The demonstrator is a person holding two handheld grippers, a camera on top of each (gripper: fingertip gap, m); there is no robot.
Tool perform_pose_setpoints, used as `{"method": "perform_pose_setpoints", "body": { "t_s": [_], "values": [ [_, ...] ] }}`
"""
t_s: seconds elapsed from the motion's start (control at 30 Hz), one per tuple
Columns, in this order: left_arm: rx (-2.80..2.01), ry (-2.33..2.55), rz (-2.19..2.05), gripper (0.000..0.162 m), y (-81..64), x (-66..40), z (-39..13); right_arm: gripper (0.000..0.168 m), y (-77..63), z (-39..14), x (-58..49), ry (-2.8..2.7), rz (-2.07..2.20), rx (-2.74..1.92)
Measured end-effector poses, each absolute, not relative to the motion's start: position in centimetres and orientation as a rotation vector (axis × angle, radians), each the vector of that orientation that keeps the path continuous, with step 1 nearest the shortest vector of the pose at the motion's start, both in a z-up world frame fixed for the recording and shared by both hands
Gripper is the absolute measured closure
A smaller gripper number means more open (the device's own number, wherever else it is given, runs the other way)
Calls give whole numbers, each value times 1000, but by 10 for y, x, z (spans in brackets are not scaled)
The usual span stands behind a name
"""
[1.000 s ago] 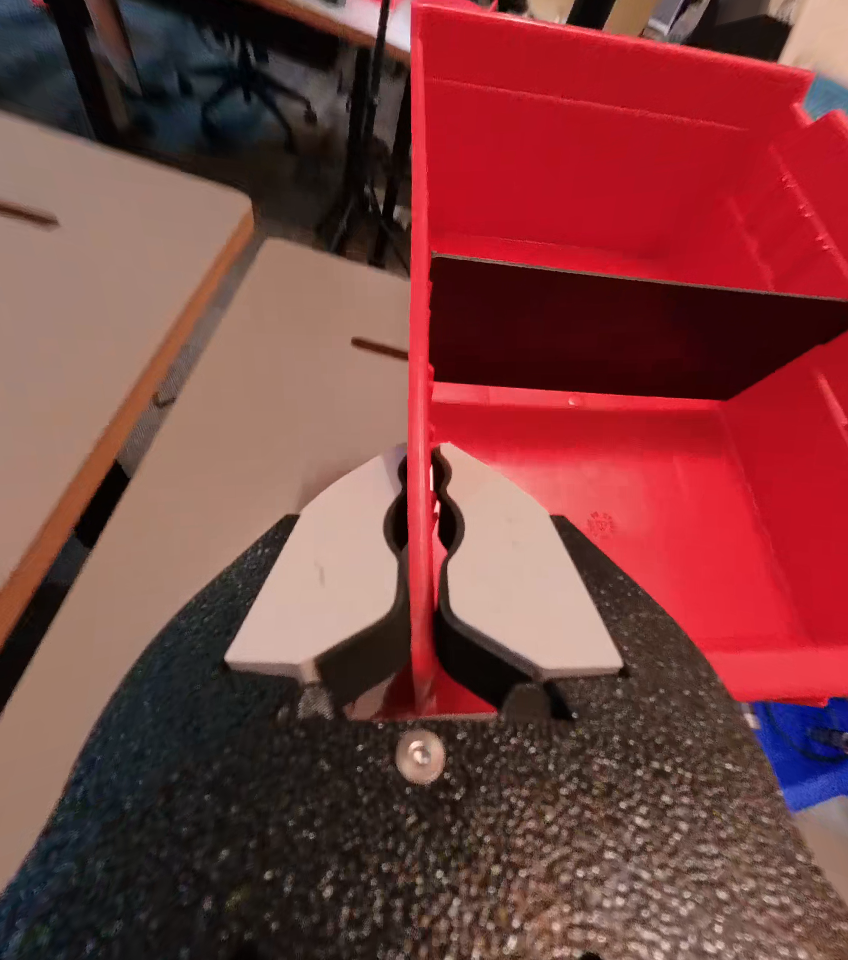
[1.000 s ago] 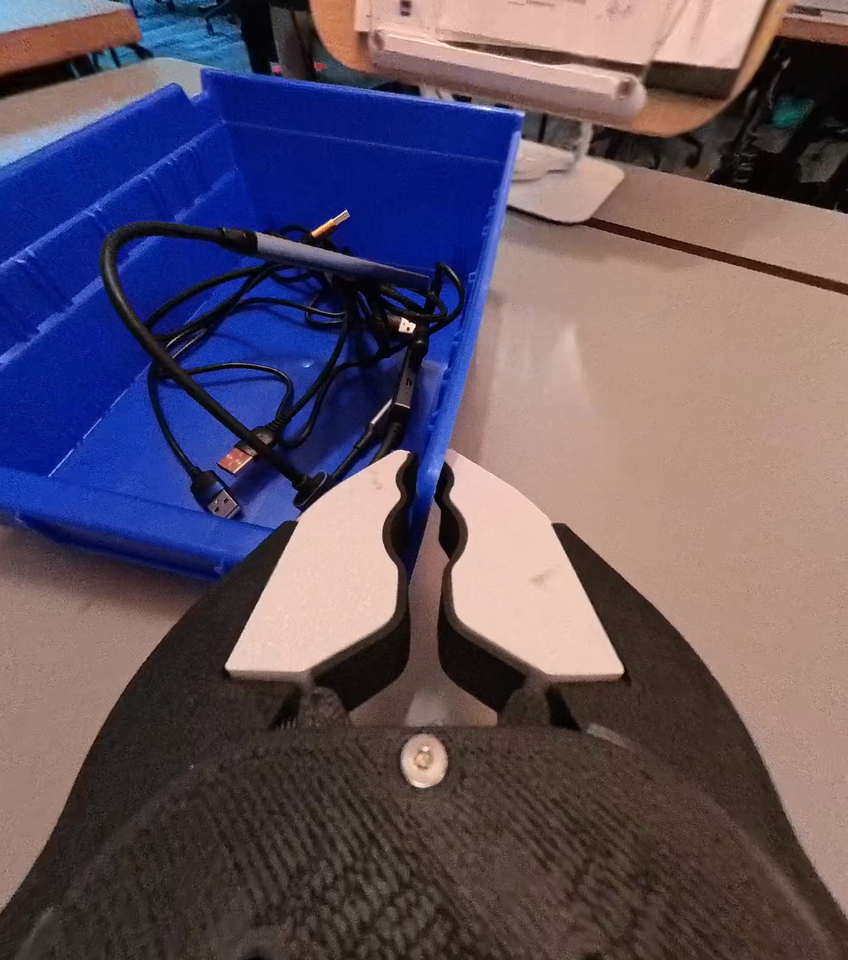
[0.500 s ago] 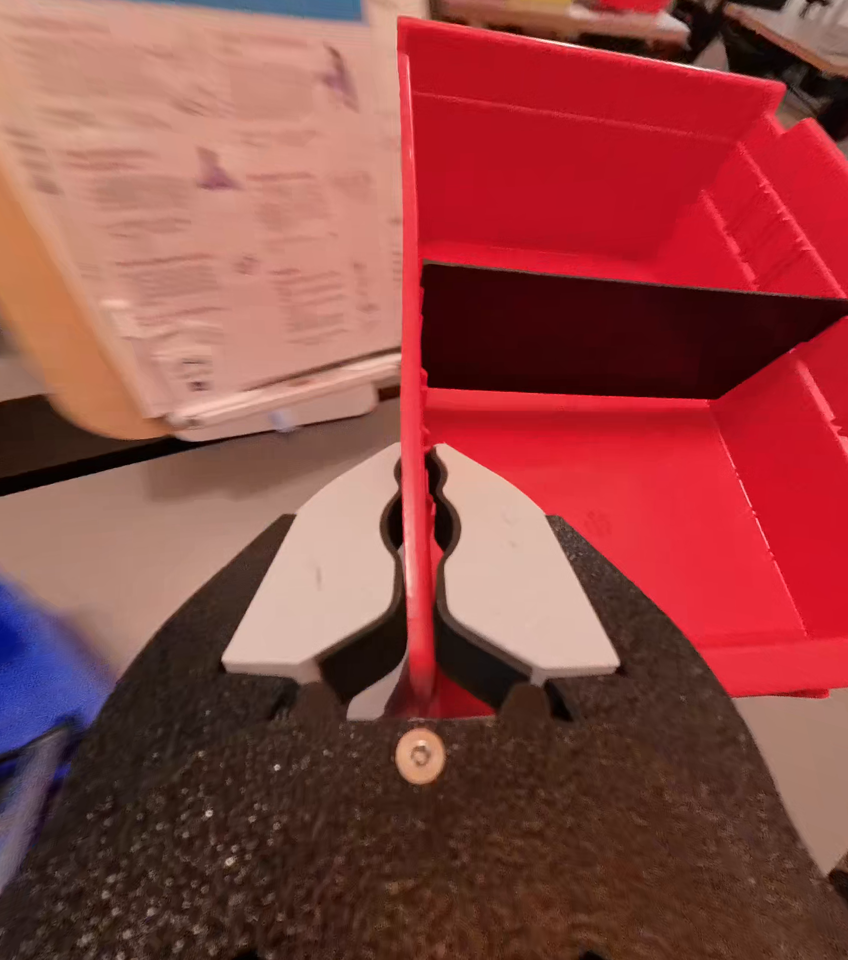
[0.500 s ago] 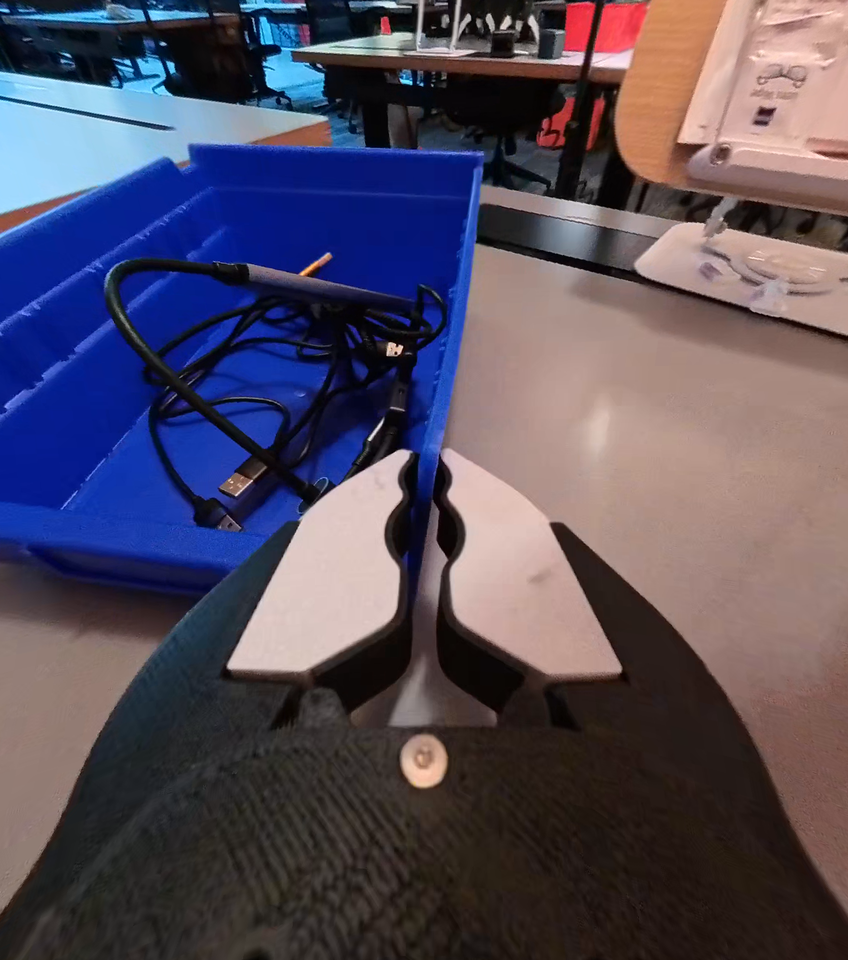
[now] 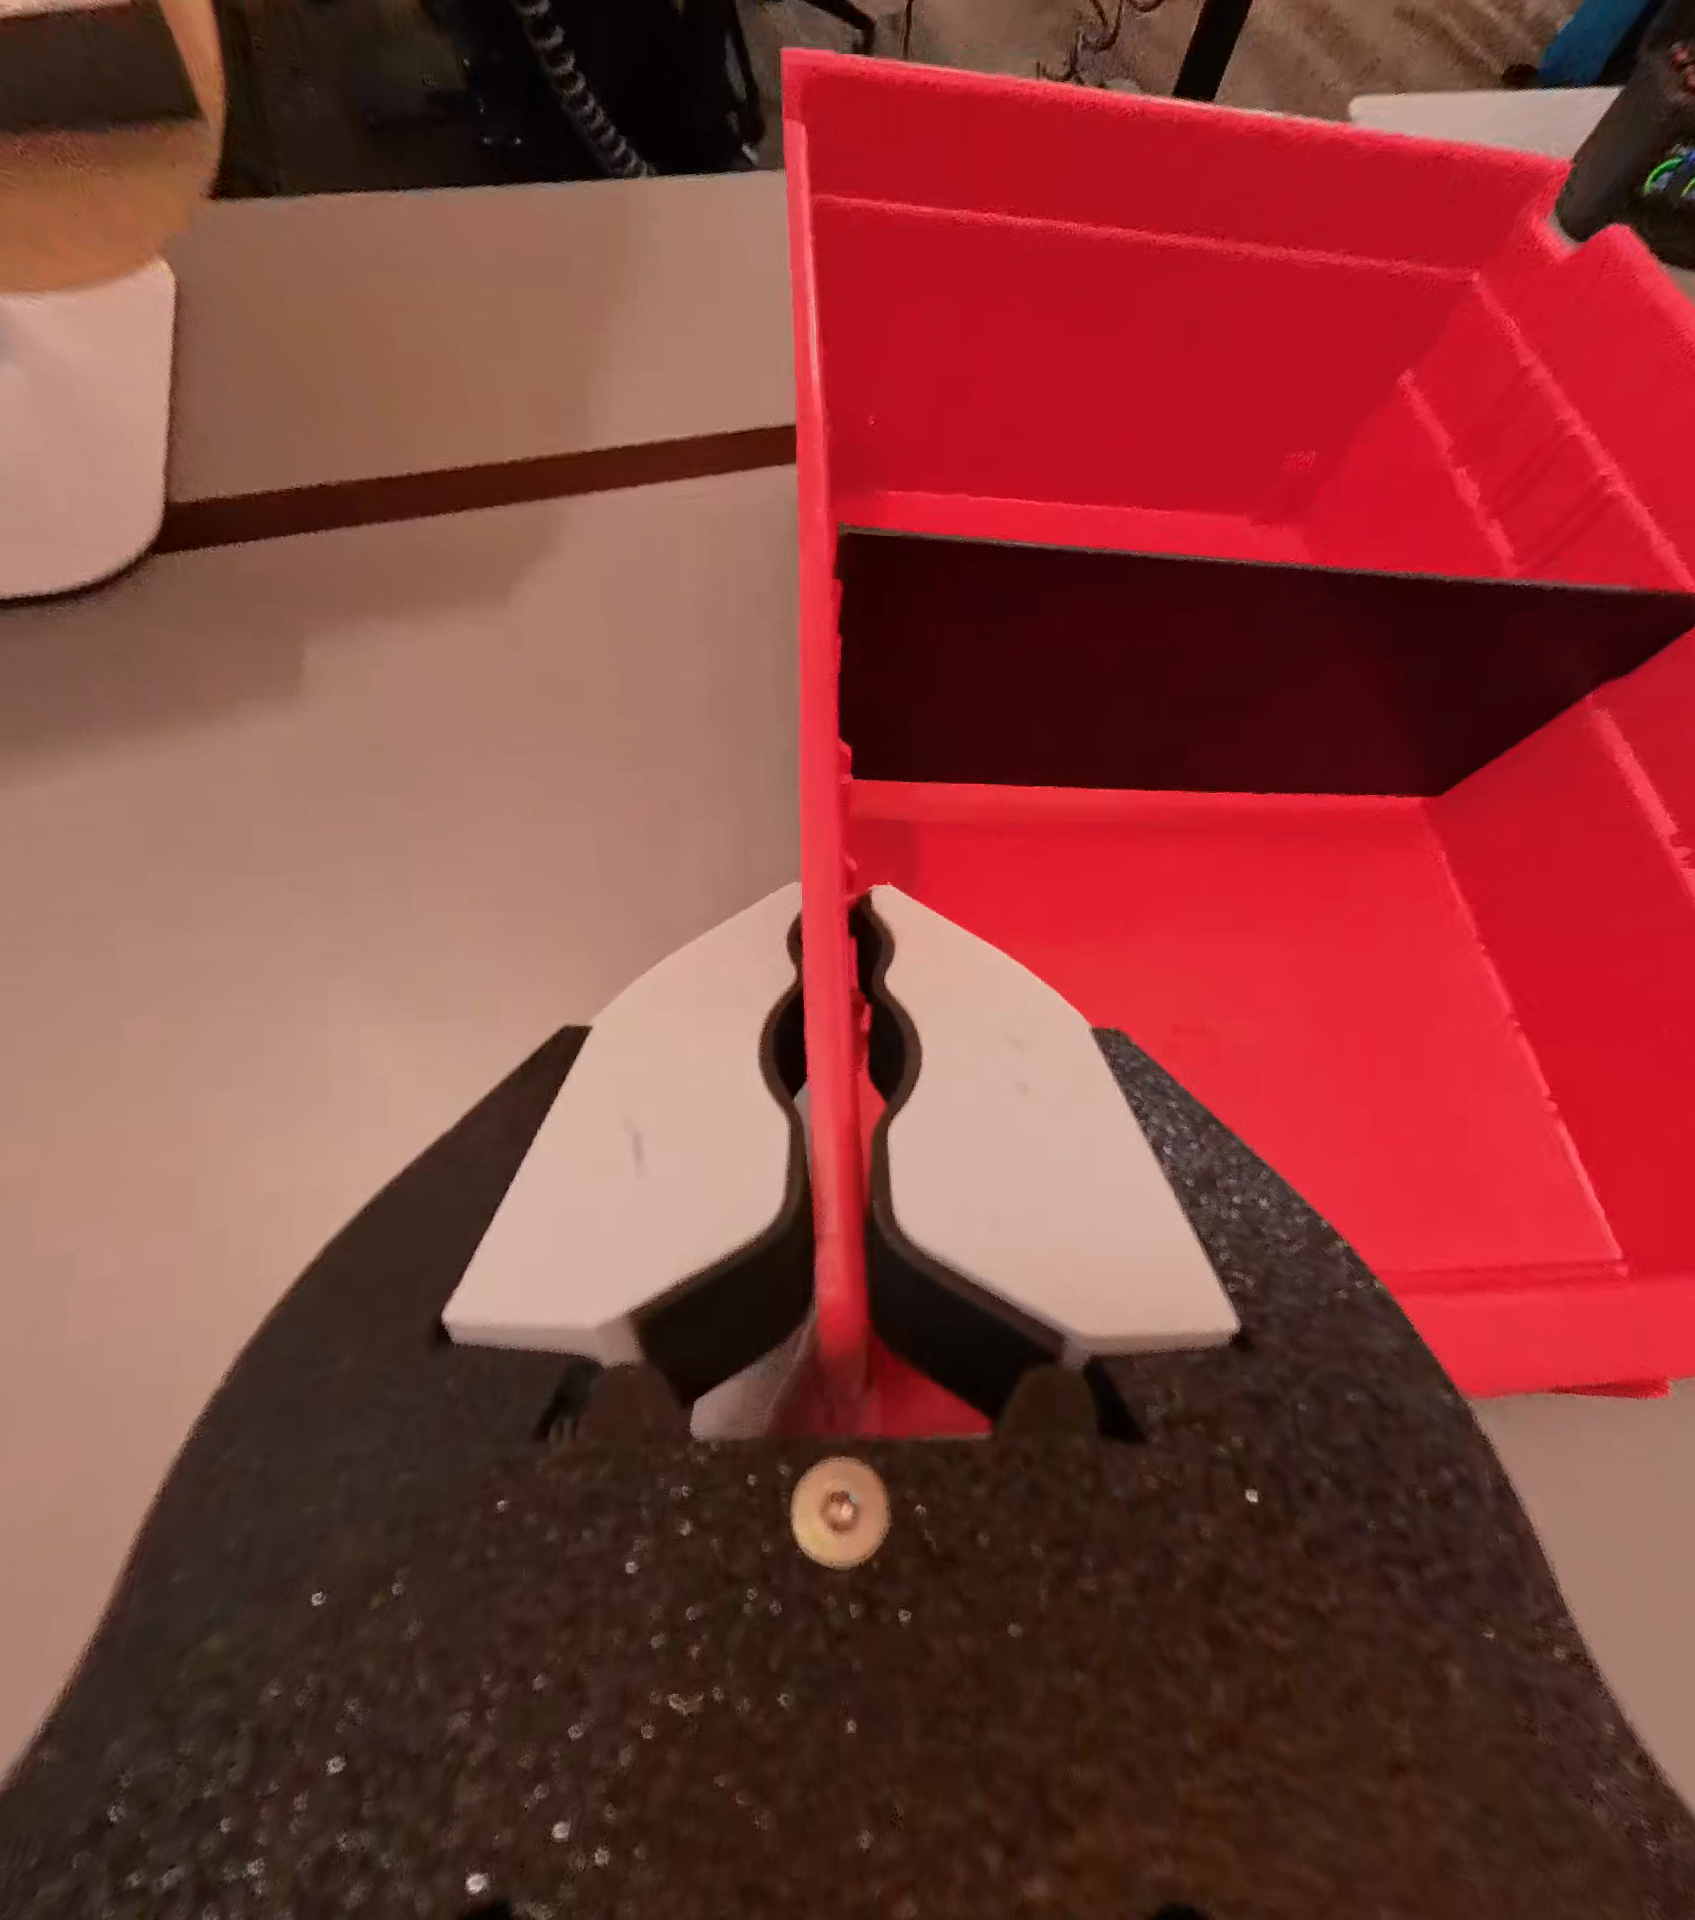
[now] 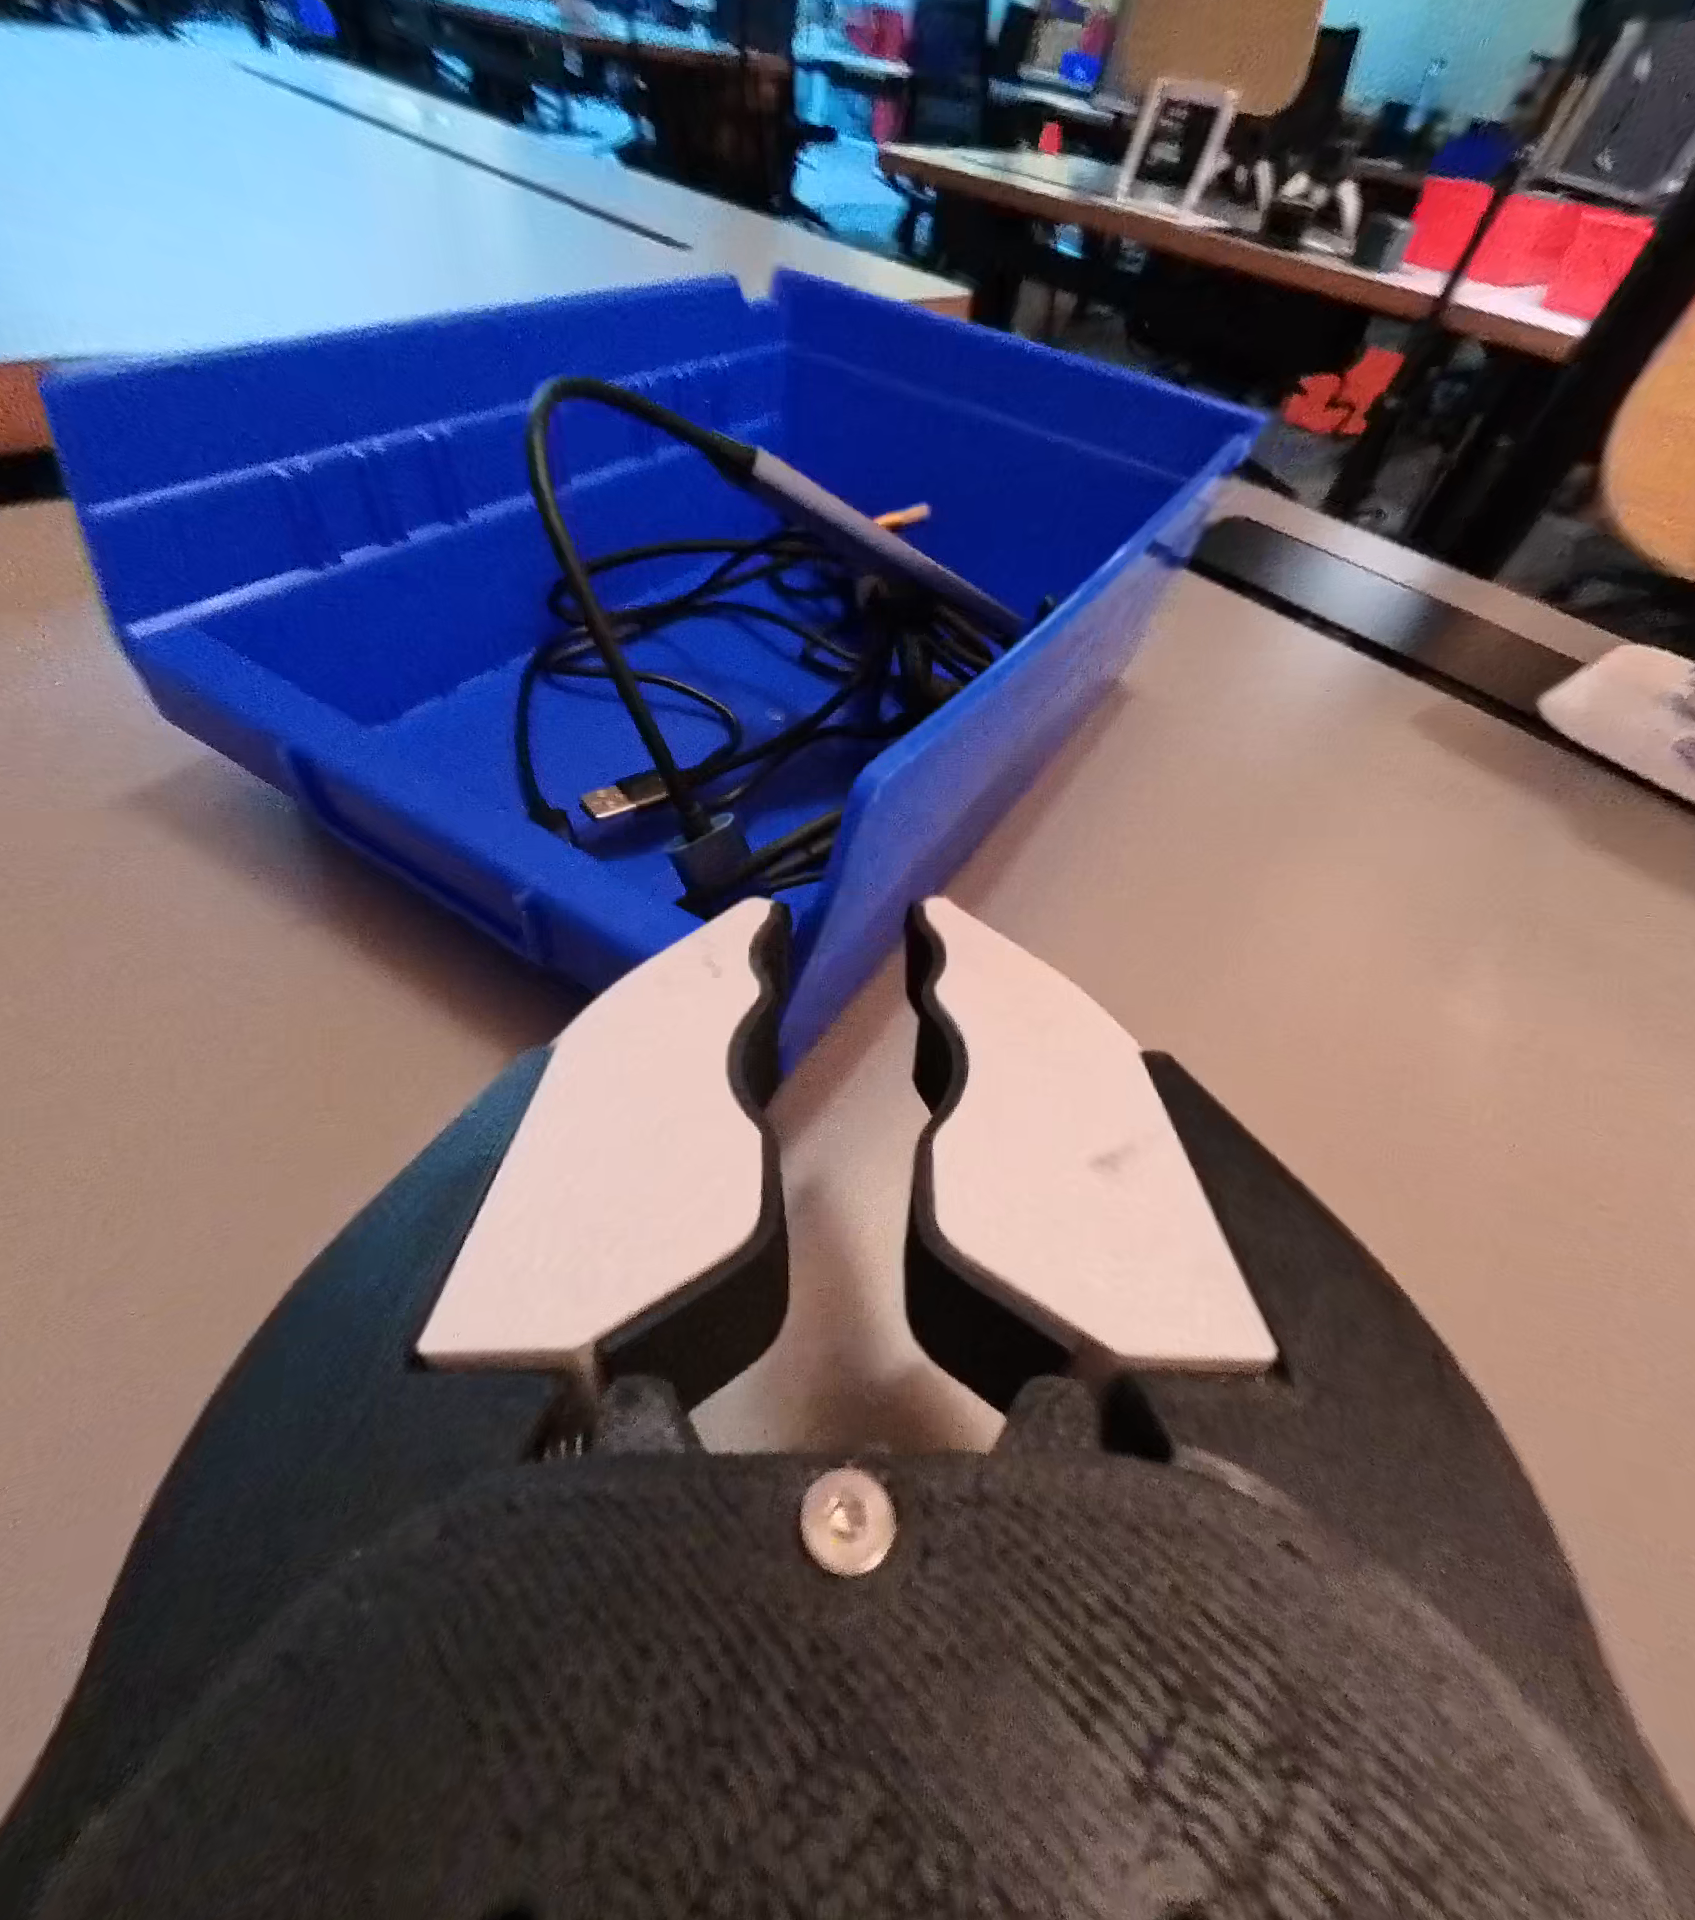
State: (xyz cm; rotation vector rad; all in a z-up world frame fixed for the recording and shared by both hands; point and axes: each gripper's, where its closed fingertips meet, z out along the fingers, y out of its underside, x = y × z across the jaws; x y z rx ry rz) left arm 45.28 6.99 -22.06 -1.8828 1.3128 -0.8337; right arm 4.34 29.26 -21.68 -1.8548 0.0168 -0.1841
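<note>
Left gripper [image 5: 830, 925] is clamped tight on the side wall of the red bin [image 5: 1238, 1039], which has a black divider [image 5: 1186, 675] across it and nothing inside. Right gripper [image 6: 838, 935] has its jaws apart, straddling the near corner of the blue bin [image 6: 978, 831] without squeezing it. Black cables [image 6: 677, 665] lie tangled inside, and that bin sits flat on the table [image 6: 1342, 935].

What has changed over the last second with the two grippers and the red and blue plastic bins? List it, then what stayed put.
The right gripper has let go: its fingers, shut on the side wall of the blue plastic bin earlier, now stand apart around it. The left gripper has swung the red plastic bin round, so the background differs.

Unchanged: the left gripper stays clamped on the red bin's wall, the black divider sits across it, and the tangled black cables lie in the blue bin.
</note>
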Motion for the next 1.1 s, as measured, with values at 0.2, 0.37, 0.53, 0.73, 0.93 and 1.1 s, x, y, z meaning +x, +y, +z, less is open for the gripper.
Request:
{"method": "perform_pose_setpoints", "body": {
  "t_s": [0.2,0.37,0.53,0.73,0.93,1.1],
  "values": [
    [-1909,1336,-949,137,58,460,-226,99,260,-216,90,48,-51,-1863],
    [-1844,1261,-1005,100,67,451,-129,77,237,-225,142,94,-79,-1904],
    [-1519,1330,-1260,81,87,364,22,76,178,-218,240,331,-282,-1917],
    [-1478,1031,-718,73,285,158,0,73,72,-188,370,670,-623,-1757],
    [-1765,738,-402,78,410,-52,-113,88,40,-208,426,745,-828,-1812],
    [-1893,786,-519,92,422,-93,-194,130,51,-210,427,619,-801,-1838]
  ]
}}
